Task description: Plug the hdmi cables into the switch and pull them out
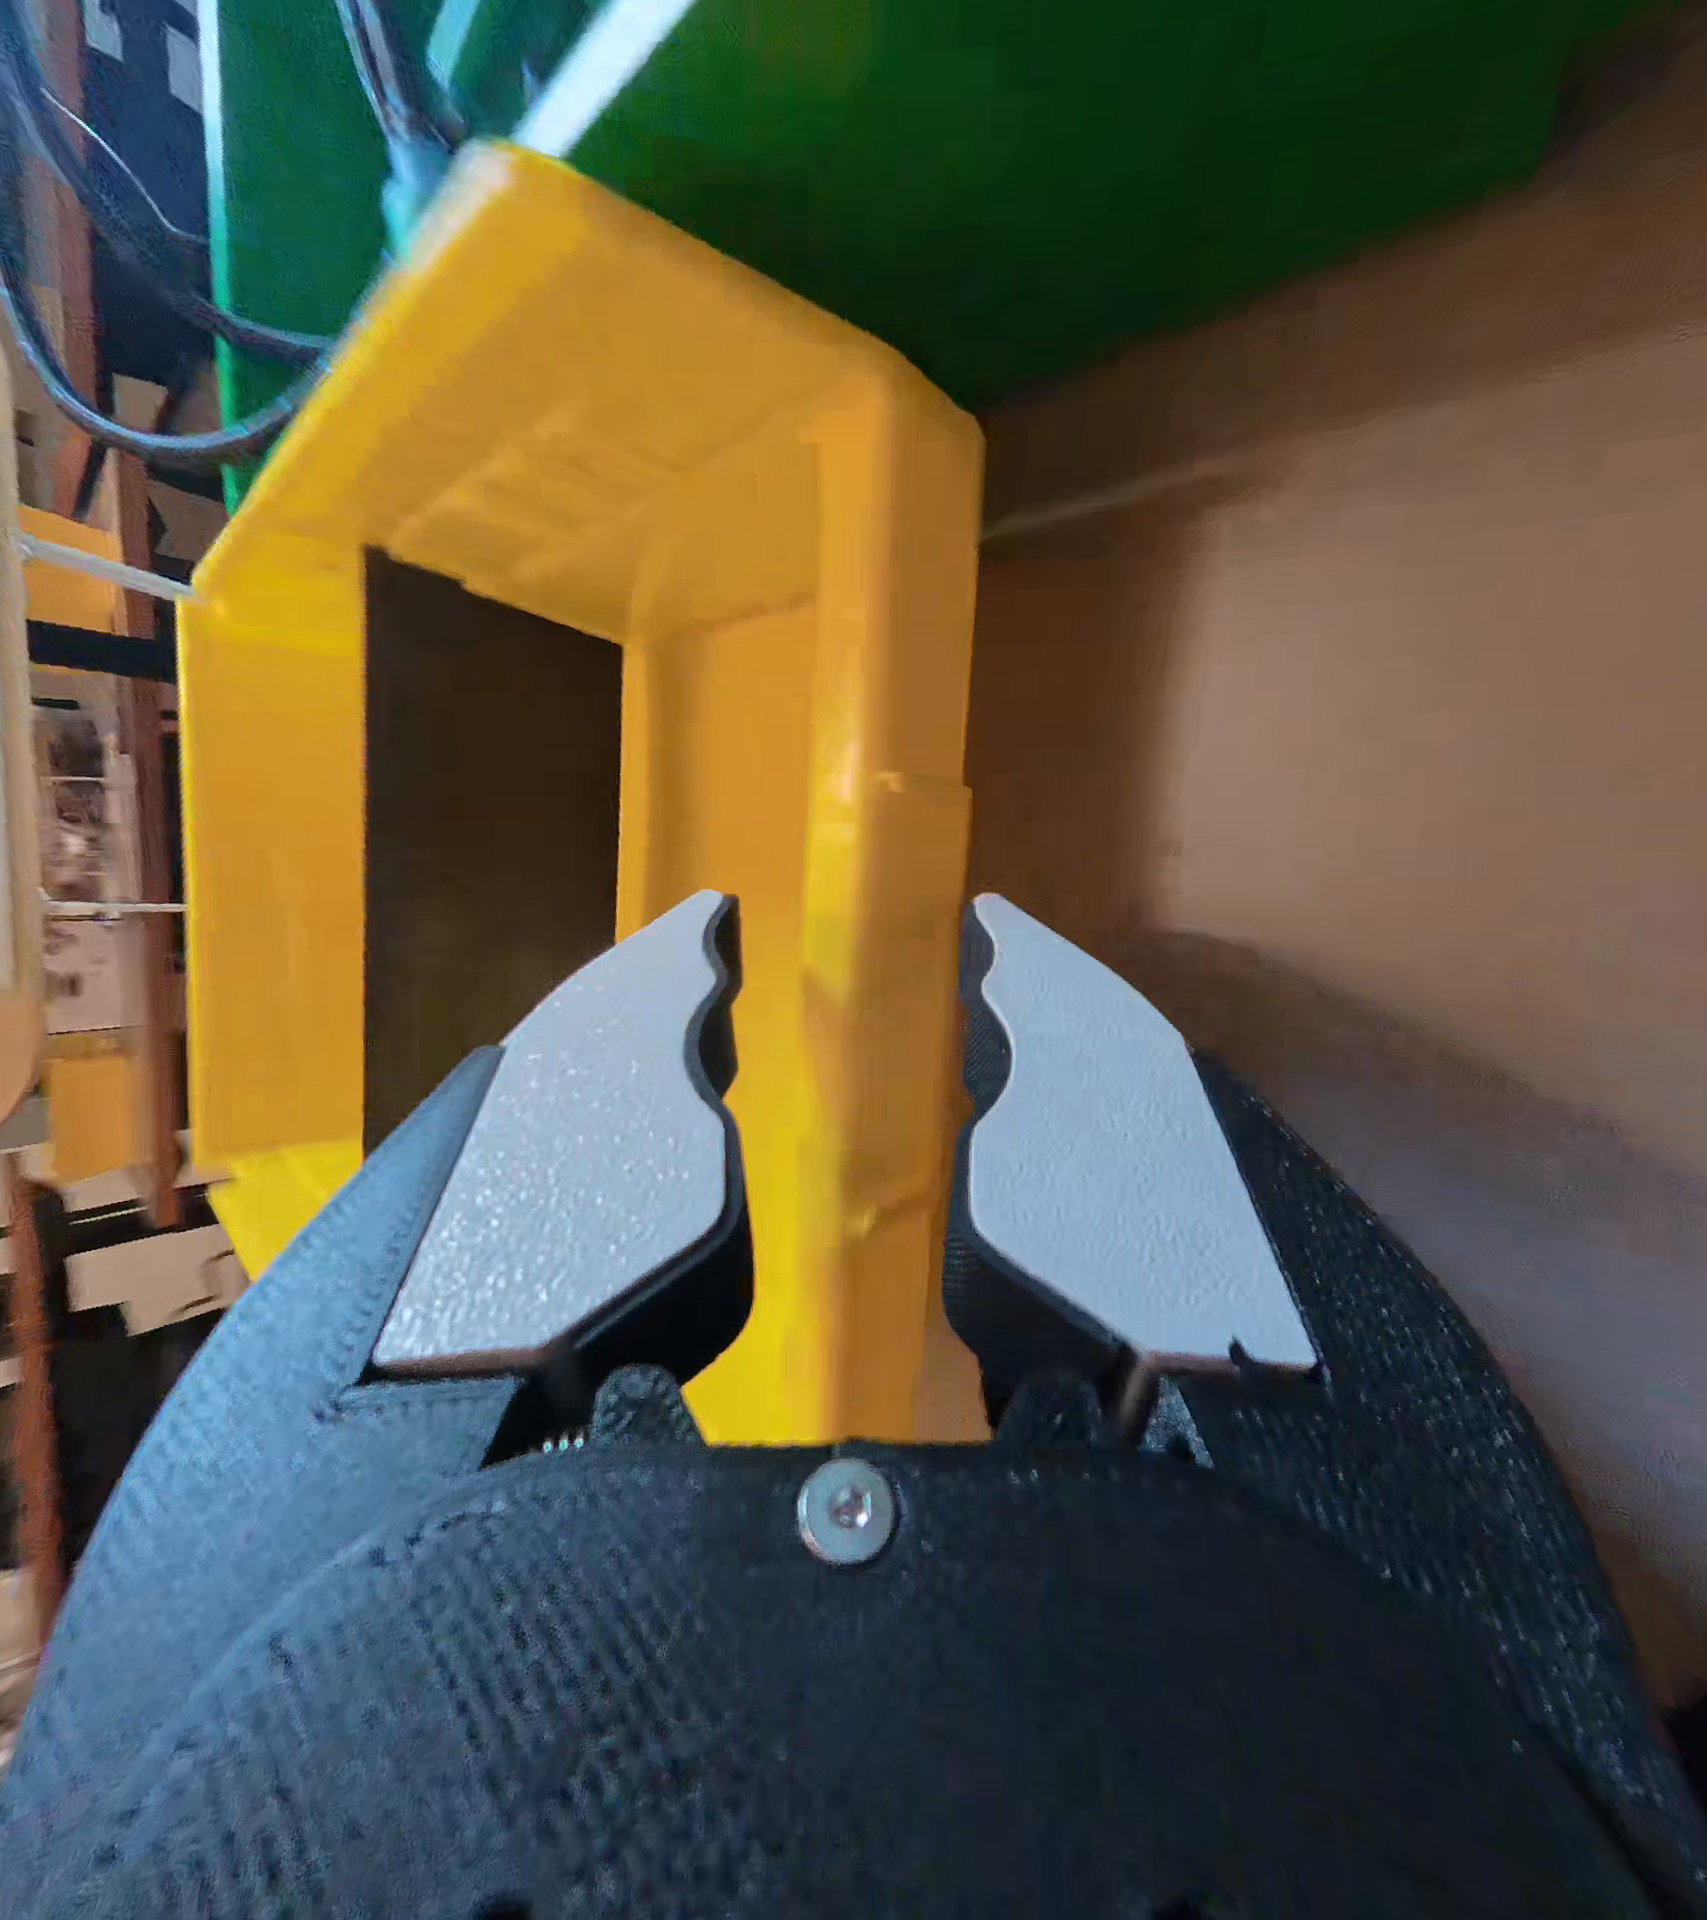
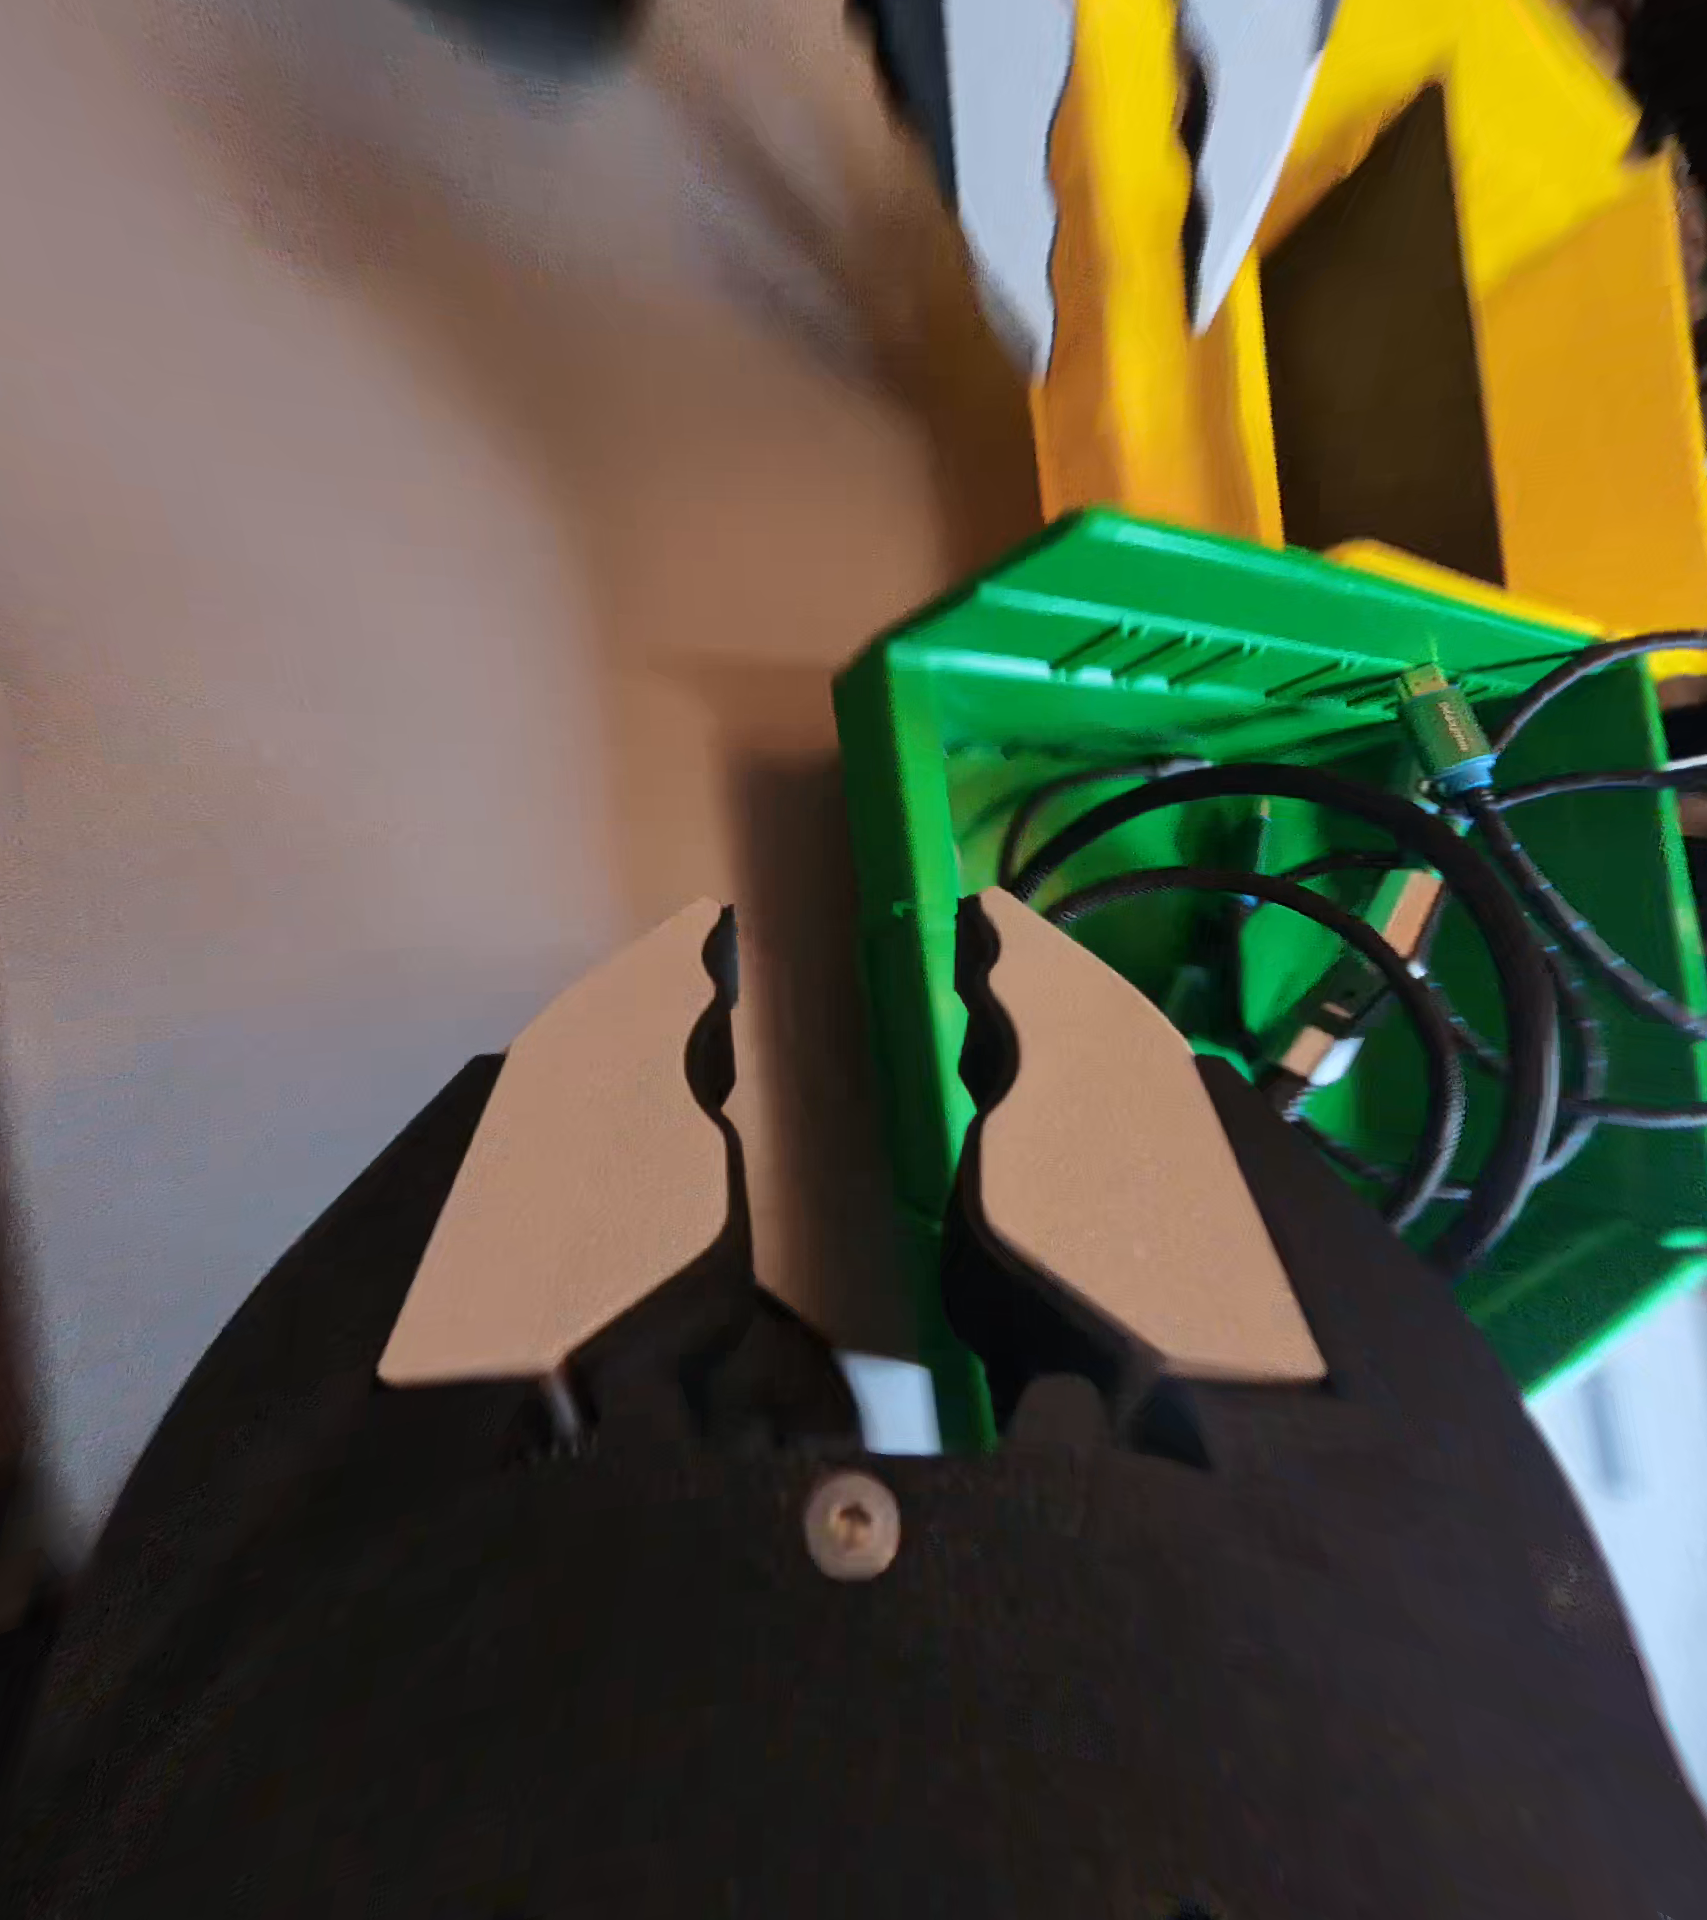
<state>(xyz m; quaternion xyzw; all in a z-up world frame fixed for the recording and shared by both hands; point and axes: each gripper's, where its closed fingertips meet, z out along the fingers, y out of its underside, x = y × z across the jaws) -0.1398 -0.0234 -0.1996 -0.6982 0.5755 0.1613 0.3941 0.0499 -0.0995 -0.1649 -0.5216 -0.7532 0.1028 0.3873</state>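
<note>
The brown worktop (image 2: 413, 623) carries a yellow bin (image 1: 537, 499) and a green bin (image 2: 1597, 935) side by side (both blurred). Black cables (image 2: 1514, 1039) coil inside the green bin. The left tool (image 1: 849, 914) and right tool (image 2: 844, 920) are both spread, pinching nothing.

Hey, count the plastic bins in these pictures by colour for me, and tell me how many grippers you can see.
Yellow bin: 1 (open-fronted, looks empty)
Green bin: 1 (holds coiled black cables and a green-shelled plug)
White bin: 1 (only partly in view)
Grippers: 2, the left gripper and the right gripper, both open and empty
Total: 3 bins, 2 grippers
</note>
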